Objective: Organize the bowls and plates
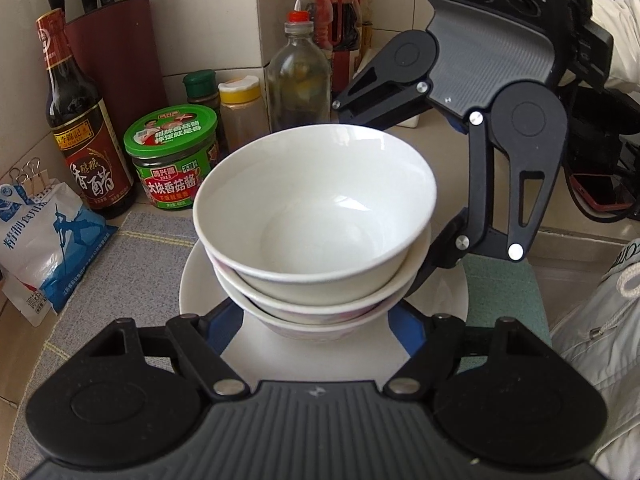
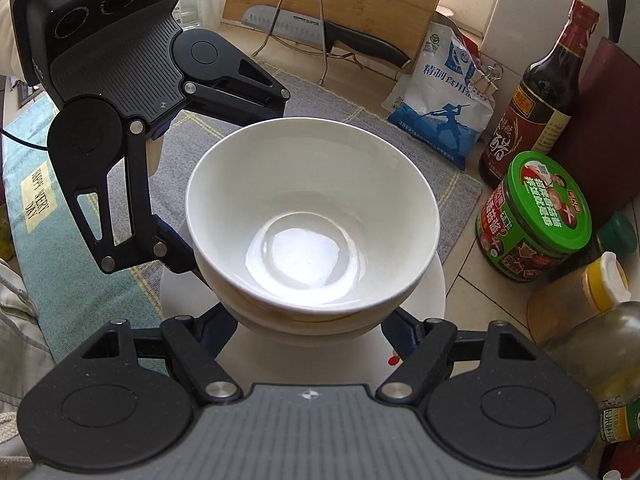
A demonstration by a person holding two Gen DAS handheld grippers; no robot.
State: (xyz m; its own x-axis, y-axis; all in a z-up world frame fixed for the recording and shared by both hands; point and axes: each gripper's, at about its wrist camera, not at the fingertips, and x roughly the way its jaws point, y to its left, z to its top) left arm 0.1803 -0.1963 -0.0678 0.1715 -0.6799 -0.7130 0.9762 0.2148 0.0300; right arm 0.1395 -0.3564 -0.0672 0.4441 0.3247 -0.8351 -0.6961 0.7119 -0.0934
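You are bracketing the bowl stack [image 1: 316, 236] low in centre frame: left gripper [image 1: 316, 320] and right gripper [image 2: 308, 320] are standing partly spread around its base; whether the pads are pressing, I cannot tell. Keep both level. Bowls are sitting mouths-up on the plate [image 1: 192, 292], stack axis leaning slightly.

I see a stack of white bowls [image 1: 316, 216] on a white plate [image 1: 200, 280]; my left gripper [image 1: 316, 332] straddles the stack's base, its fingers [image 1: 224, 328] beside the lowest bowl; my right gripper [image 1: 400, 184] flanks the stack; behind it stands a green-lidded jar [image 1: 172, 152].
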